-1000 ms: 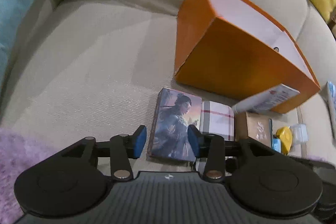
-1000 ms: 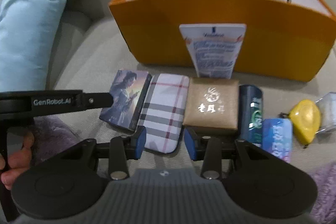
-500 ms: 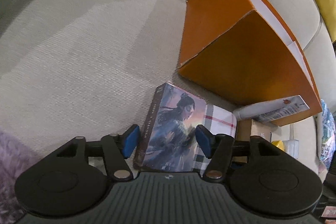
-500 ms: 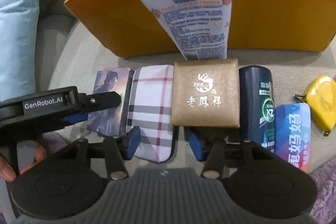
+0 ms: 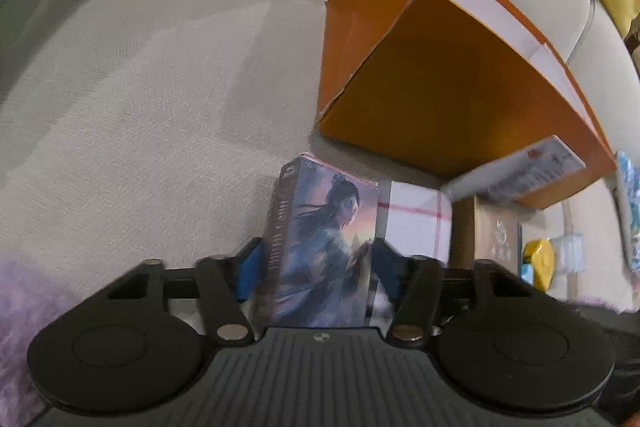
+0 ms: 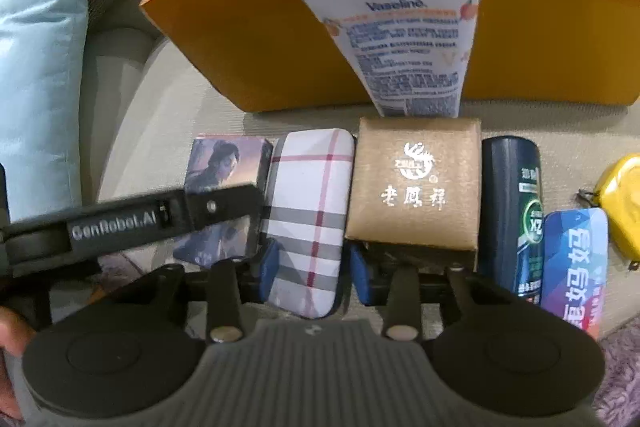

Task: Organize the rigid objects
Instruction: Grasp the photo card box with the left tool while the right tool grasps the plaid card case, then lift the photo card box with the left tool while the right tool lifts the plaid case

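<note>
Orange paper bag (image 6: pixel 304 39) stood at twelve o'clock behind one row of six small items on the sofa cushion (image 5: pixel 140 107).
From nine o'clock: left tool (image 5: pixel 316 267), jaws just closed, clamped the picture box (image 5: pixel 320 235); right tool (image 6: pixel 310 267), likewise just closed, pinched the plaid case (image 6: pixel 312 203). One gold box (image 6: pixel 416 187), one dark bottle (image 6: pixel 510 211), one blue pack (image 6: pixel 576 259), one yellow tape measure (image 6: pixel 620 199) and one Vaseline tube (image 6: pixel 404 43) waited. Lifting each straight up would likely spare its neighbours.
</note>
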